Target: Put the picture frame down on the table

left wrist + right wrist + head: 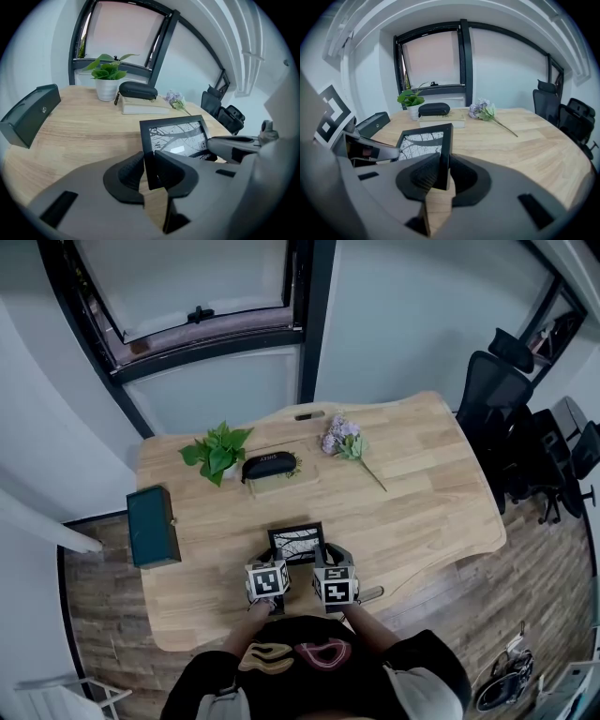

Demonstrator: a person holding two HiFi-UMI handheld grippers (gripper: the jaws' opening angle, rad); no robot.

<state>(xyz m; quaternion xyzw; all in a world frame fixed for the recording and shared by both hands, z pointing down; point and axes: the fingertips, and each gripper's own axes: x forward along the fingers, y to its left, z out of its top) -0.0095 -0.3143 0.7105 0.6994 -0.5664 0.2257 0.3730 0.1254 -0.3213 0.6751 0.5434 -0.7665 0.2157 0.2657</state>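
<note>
Pinched tight on the black picture frame [296, 543]: left claw [149, 171] on its left edge, right claw [440, 171] on its right edge (pads pressed on the rim). Held tilted at the near part of the wooden surface [422, 474]. Shown together only in the head view. Shown close up only in each claw view, with the branch picture plain to see.
</note>
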